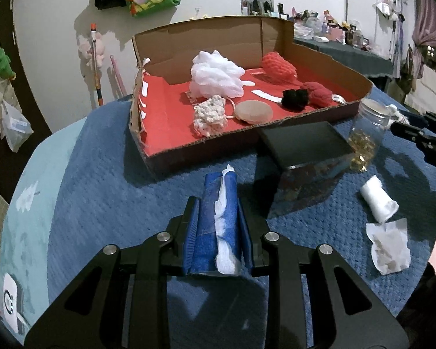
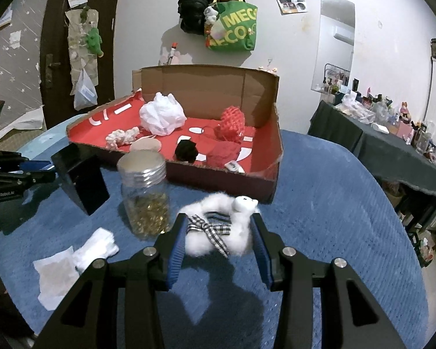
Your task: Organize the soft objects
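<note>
**Both tongs loaded, box ahead**

White fluffy toy (image 2: 218,226) with checked bow sits between the right tongs (image 2: 219,242), pads pressed into its fur, over the blue tabletop (image 2: 334,203). Likely light, squashy; a grip across the body suits. Left tongs (image 1: 218,218) are clamped on a blue cloth roll (image 1: 215,226) with white tissue in it. Cardboard box (image 1: 319,55) beyond holds other soft items. Jar (image 2: 145,195) stands near. Toy's underside hidden.

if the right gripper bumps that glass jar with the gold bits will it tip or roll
The glass jar stands upright, tall and narrow, so a high bump could probably tip it. The gold bits fill only its lower part, which likely steadies it. On the soft blue blanket, it would probably roll little.
</note>
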A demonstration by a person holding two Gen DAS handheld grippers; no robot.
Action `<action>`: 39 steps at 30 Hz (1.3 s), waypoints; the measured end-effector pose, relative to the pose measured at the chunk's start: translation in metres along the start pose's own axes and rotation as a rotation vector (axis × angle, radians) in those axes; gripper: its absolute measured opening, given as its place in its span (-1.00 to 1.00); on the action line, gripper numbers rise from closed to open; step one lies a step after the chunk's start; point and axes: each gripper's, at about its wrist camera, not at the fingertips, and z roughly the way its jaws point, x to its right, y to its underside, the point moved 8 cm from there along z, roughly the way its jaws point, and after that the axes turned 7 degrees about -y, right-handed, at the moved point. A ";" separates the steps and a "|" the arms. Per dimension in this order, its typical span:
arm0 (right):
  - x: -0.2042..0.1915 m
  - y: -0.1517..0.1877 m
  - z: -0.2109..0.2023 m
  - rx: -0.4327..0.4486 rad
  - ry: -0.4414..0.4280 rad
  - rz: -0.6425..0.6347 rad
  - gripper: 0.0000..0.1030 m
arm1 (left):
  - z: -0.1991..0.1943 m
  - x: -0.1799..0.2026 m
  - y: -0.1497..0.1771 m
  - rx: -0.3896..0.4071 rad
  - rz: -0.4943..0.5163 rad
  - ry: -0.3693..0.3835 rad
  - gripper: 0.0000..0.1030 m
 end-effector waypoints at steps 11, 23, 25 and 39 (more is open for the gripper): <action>0.005 -0.019 0.007 -0.002 0.012 -0.040 -0.11 | 0.005 -0.002 -0.017 0.010 0.051 0.006 -0.52; 0.005 -0.042 0.019 0.002 -0.005 -0.065 -0.11 | 0.008 0.001 -0.049 0.036 0.105 0.030 -0.52; 0.006 -0.047 0.022 0.003 -0.011 -0.070 -0.11 | 0.011 0.001 -0.055 0.036 0.112 0.037 -0.52; 0.007 -0.092 0.059 -0.025 -0.144 -0.058 -0.11 | 0.040 0.031 -0.114 -0.005 0.122 0.194 -0.52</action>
